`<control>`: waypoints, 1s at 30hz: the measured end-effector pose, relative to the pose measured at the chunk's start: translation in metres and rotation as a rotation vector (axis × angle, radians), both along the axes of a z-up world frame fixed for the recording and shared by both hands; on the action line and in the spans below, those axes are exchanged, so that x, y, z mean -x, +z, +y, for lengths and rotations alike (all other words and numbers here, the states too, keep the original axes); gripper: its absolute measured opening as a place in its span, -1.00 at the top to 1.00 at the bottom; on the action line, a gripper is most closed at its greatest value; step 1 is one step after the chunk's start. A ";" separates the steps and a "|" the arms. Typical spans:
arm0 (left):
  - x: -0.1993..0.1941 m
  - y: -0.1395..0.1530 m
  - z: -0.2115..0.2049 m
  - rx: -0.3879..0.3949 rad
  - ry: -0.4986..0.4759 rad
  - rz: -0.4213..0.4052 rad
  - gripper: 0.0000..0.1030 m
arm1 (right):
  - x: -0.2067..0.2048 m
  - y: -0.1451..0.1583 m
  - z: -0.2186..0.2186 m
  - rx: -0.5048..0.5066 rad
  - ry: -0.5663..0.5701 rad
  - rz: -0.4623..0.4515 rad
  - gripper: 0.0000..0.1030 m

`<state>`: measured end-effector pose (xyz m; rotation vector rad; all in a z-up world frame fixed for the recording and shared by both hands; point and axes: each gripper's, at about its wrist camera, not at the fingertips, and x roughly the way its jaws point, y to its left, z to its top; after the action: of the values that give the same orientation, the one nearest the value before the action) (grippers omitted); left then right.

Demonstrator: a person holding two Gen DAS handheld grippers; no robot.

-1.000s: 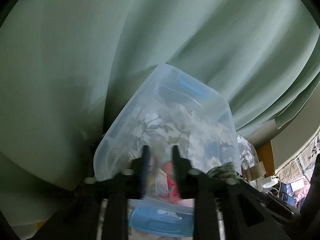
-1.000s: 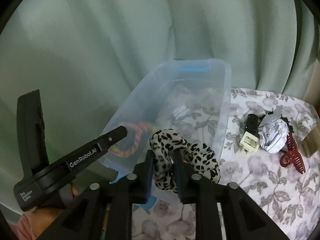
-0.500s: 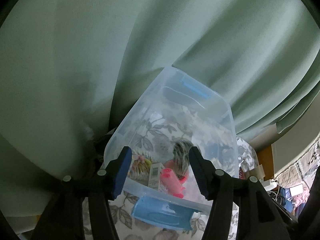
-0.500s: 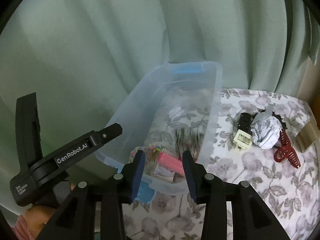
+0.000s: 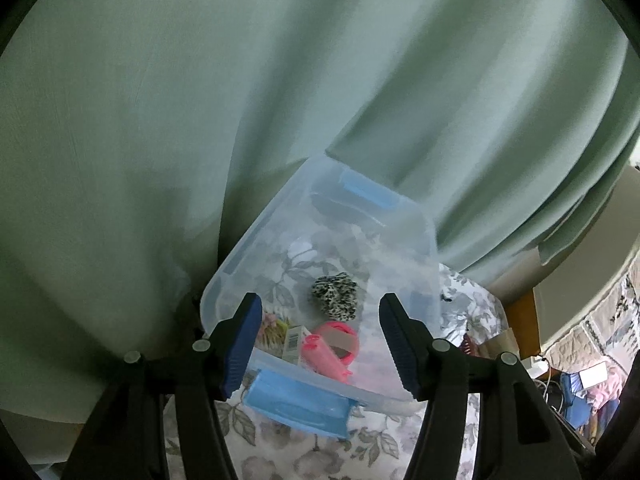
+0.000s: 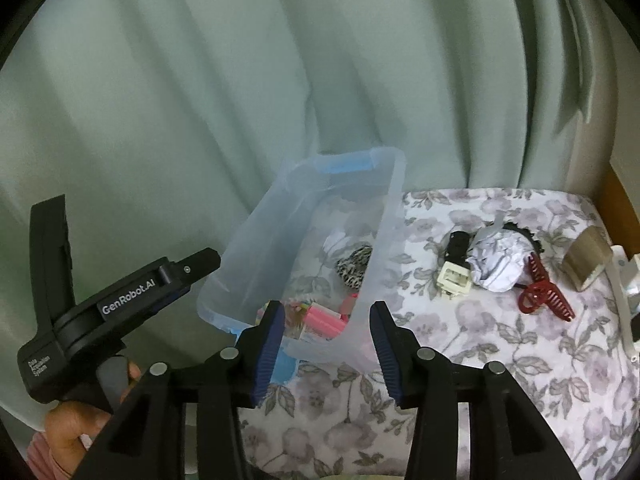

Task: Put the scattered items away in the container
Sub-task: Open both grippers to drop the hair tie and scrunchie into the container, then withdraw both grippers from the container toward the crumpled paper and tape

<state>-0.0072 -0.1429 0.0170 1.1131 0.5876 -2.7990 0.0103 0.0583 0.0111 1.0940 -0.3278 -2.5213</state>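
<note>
Both sets of tongs have spread wide since a second ago: the right tongs (image 6: pixel 324 334) were pinching the leopard-print fabric scrunchie (image 6: pixel 354 266) back then, and now it's lying loose on the bottom of the clear plastic storage bin with blue latch handles (image 6: pixel 390 216), about mid-bin. Left tongs (image 5: pixel 320 338) were pressed close together over the bin's near end before, and now they're wide apart with nothing between the blue pads.

From the left wrist view the scrunchie (image 5: pixel 335 295) sits just past a pink plastic thing (image 5: pixel 326 354) and a small white carton (image 5: pixel 294 342) at the near end of the bin (image 5: pixel 248 248), with something multicoloured tucked in the near left corner, too blurry to tell what. Right wrist view shows the same pile of pink bits (image 6: pixel 324 318) right behind the near wall.

Still out on the floral-print cloth (image 6: pixel 500 344) covering the desk, well to the right of the bin: a cream and black plug adapter (image 6: pixel 454 274), touching a crumpled white paper ball (image 6: pixel 498 262), with a dark red plastic claw hair clip (image 6: pixel 544 294) just beside that. A black scalloped-edged thing (image 6: pixel 526 234) peeks out behind the paper. Tan cardboard-looking block (image 6: pixel 586 258) sits further right near the edge.

Pale green curtain (image 6: pixel 240 80) hangs behind everything
</note>
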 end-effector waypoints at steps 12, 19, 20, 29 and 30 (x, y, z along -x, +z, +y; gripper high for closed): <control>-0.027 0.031 0.048 0.079 -0.064 0.049 -0.35 | -0.033 0.016 0.047 0.070 -0.059 0.058 -0.06; -0.039 0.045 0.089 0.133 -0.120 0.068 -0.42 | -0.052 0.023 0.084 0.125 -0.113 0.093 -0.14; -0.040 0.046 0.095 0.140 -0.128 0.068 -0.42 | -0.053 0.023 0.090 0.133 -0.120 0.094 -0.14; -0.049 0.051 0.149 0.214 -0.204 0.057 -0.56 | -0.068 0.022 0.142 0.184 -0.185 0.112 -0.17; -0.049 0.051 0.155 0.222 -0.214 0.056 -0.56 | -0.069 0.022 0.147 0.190 -0.191 0.114 -0.17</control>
<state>0.0418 0.0124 0.0679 1.1147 0.1615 -2.9891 0.0797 0.2051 0.0330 0.8798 -0.6531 -2.6386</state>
